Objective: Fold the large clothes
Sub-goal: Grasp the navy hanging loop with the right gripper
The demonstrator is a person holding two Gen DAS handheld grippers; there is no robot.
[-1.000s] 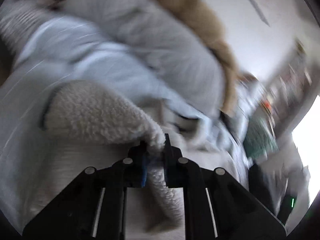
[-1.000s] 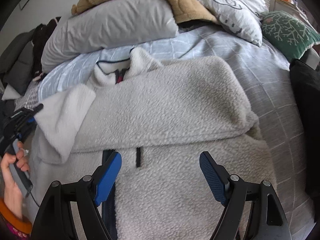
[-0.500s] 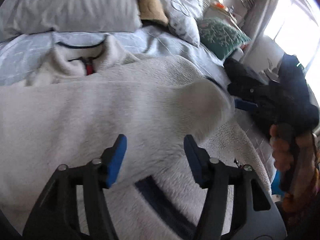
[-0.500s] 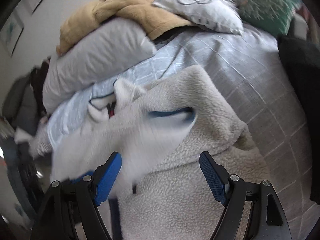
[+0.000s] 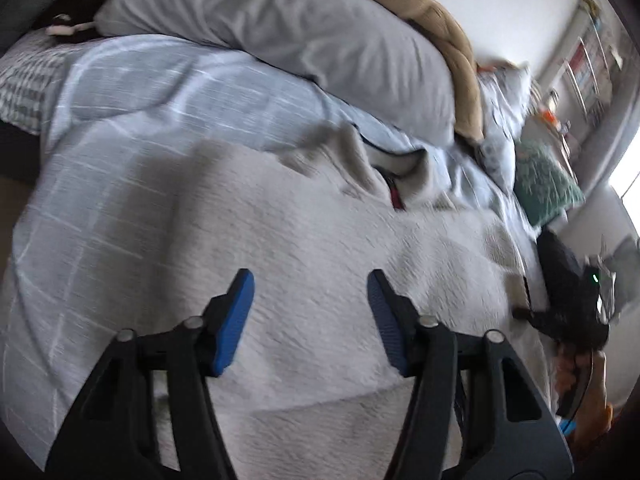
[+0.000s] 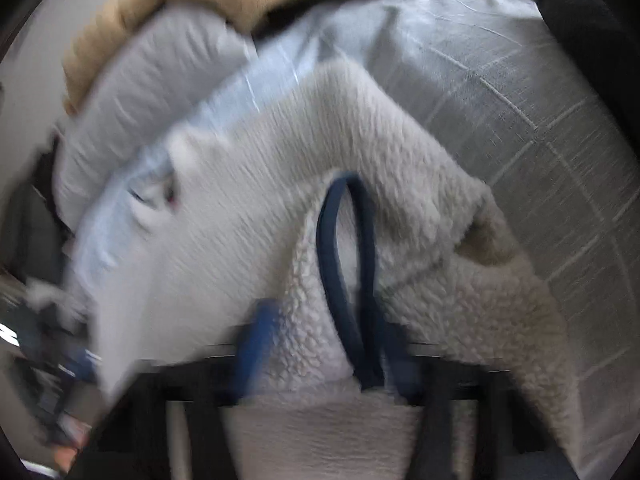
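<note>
Pinching navy-trimmed cuff (image 6: 344, 280) w/ right hand-held gripper (image 6: 320, 344); bedspread (image 6: 520, 92) alongside.

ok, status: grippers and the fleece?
Left hand-held gripper open above fleece jacket. Right hand-held gripper closing around navy-trimmed sleeve cuff, blurred. Nothing in the way.

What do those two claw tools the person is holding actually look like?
The left gripper is black plastic, with two angular jaws faced in ribbed blue pads and silver pivot pins along its linkages. The right gripper is blurred, but shows the same black frame and blue pads. No cables or sleeves are visible.
</note>
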